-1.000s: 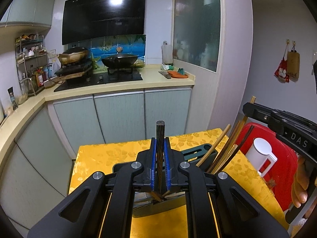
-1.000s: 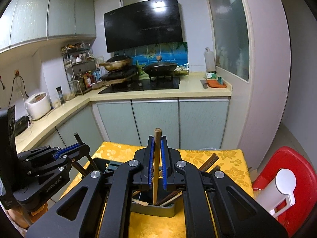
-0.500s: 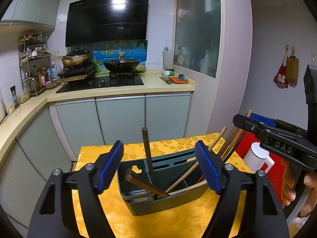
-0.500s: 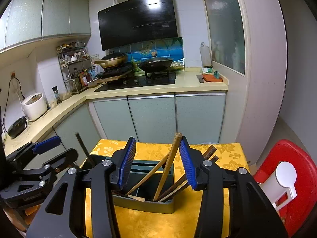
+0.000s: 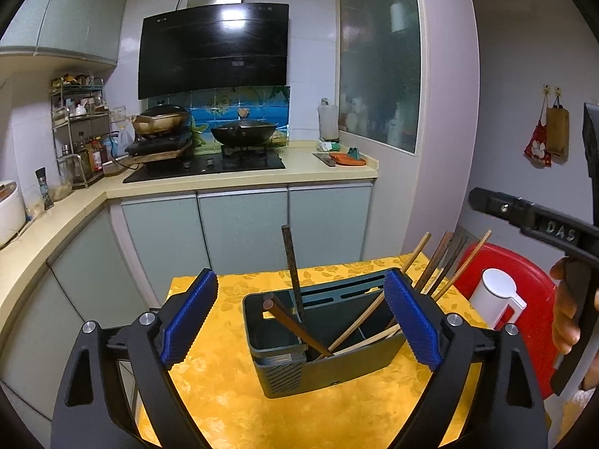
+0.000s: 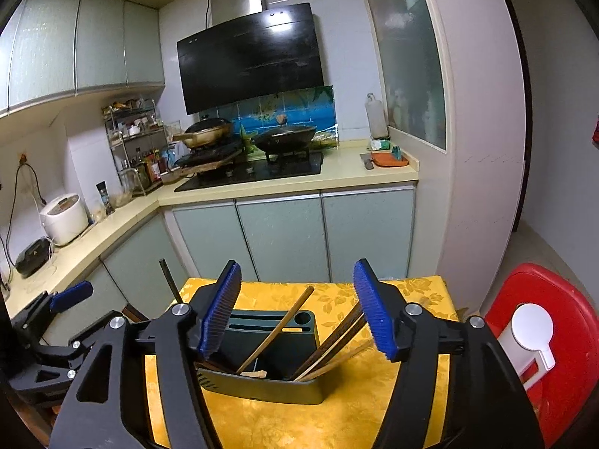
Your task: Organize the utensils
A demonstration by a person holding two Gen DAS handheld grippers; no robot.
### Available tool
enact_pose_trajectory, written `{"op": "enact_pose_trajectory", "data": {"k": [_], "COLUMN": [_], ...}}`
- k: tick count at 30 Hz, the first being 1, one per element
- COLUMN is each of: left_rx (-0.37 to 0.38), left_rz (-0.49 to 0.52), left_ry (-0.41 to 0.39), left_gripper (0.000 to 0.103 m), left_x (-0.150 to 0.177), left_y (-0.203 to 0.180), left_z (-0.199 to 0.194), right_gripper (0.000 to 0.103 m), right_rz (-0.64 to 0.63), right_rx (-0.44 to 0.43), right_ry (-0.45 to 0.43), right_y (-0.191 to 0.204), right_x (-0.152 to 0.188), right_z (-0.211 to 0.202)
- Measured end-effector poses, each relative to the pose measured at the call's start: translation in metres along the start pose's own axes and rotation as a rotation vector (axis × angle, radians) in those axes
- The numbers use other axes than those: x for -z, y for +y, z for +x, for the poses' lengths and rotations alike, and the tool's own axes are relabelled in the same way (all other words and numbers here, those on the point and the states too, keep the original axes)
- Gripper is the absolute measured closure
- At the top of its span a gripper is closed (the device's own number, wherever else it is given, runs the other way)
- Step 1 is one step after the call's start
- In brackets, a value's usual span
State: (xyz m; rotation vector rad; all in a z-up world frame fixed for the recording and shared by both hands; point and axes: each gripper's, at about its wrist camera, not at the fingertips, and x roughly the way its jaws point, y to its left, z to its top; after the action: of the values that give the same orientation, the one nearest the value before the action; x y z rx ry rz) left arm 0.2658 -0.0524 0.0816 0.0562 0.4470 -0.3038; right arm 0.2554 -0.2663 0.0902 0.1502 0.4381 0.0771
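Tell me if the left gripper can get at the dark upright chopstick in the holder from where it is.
Probably yes. The left gripper is opening, nothing between its pads, and the dark chopstick stands clear above the holder straight ahead, apart from the others.

Raised letters "DAS" on the black body of the right claw (image 5: 558, 230) seen at the edge of the left wrist view, brand mark on the range hood (image 5: 213, 60) too small to read, no other legible text
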Motion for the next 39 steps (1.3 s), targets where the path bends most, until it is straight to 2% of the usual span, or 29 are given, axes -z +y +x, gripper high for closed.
{"op": "enact_pose_trajectory", "data": {"k": [8,19,24,29,39], "left_rx": [-0.03,-0.087,-0.105,-0.131,-0.182], "left_rz": [-0.006,0.023,0.004,-0.01,-0.038], "left_ry": [-0.01,0.006,0.009,0.005,0.03], "left_gripper": [0.012,0.011,0.011,0.011,0.01], "left_x": [0.017,0.056,0.071,0.083,0.106], "left_y": [0.003,-0.001,0.001,0.0,0.006], "left_z": [-0.014,-0.025,-0.028,-0.031,-0.035], "right_gripper": [0.03,0.023,0.017,0.011,0.007], "right_rz": [-0.026,-0.036,-0.05,-0.081,-0.09], "right_rx": [0.005,0.041,0.066,0.091,0.119], "right_ry": [-0.004,0.038,0.01,-0.01,0.026], "right_y": [0.002,0.007,0.017,0.026,0.032], "right_x": [0.019,0.071,0.092,0.104,0.121], "right_z": [-0.015,-0.021,-0.031,-0.034,-0.029]}}
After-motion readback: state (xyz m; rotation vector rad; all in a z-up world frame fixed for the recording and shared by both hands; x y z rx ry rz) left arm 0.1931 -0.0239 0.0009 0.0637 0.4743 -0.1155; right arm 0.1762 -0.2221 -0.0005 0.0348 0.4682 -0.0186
